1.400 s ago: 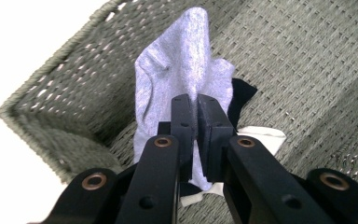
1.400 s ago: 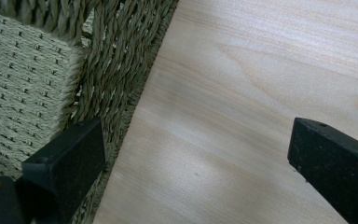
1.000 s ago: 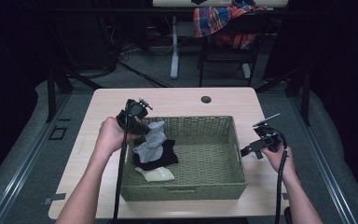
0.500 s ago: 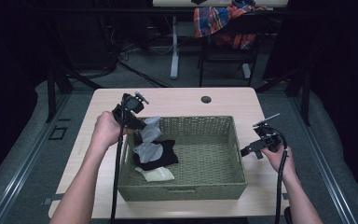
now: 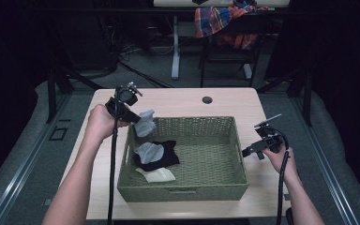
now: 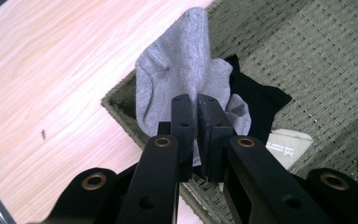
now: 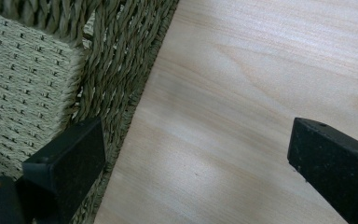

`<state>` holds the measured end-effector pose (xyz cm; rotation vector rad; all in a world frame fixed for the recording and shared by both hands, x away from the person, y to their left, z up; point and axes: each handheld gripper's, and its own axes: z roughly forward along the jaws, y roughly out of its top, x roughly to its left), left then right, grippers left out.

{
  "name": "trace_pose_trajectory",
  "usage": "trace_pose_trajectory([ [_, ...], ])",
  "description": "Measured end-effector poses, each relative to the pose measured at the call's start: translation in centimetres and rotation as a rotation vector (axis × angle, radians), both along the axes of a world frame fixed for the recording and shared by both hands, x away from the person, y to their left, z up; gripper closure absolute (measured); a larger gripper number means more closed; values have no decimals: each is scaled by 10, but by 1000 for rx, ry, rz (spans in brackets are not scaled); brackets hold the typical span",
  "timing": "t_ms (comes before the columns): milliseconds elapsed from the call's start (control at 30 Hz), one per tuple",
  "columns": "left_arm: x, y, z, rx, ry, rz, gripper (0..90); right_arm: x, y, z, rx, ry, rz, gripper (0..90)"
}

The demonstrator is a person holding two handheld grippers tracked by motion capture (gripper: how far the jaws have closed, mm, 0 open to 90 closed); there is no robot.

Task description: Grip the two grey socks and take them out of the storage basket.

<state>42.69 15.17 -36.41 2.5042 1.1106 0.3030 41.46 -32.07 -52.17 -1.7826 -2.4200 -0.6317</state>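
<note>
The left gripper [image 5: 133, 117] has its fingers clamped on a grey sock [image 6: 186, 70] that hangs long-axis down over the wicker basket's [image 5: 183, 193] left rim, nearer the bench [image 5: 178, 101] outside, while the right gripper [image 5: 249, 151] waits, fingers wide

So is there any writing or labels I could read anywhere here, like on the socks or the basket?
Cream sock in the basket: small dark print near its edge, too small and blurred to read.
Grey sock pinched in the left gripper: no writing visible.
Black sock, basket and table: no words, numbers or signs visible.
</note>
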Motion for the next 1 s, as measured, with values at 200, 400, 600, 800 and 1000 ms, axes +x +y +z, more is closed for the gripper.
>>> trace_pose_trajectory([
  [200, 3, 8, 10, -4, -19, 24, 860, 0, 0, 0, -1, 1, 0, 39],
  [400, 5, 21, 17, -10, -32, 56, 860, 0, 0, 0, -2, -2, -6, 39],
  [600, 5, 36, 21, -18, -39, 94, 860, 0, 0, 0, -1, 0, -1, 39],
  [800, 3, 52, 23, -29, -49, 135, 860, 0, 0, 0, 0, 3, 1, 39],
  [1000, 0, 71, 25, -33, -60, 179, 860, 0, 0, 0, 0, 4, 2, 39],
])
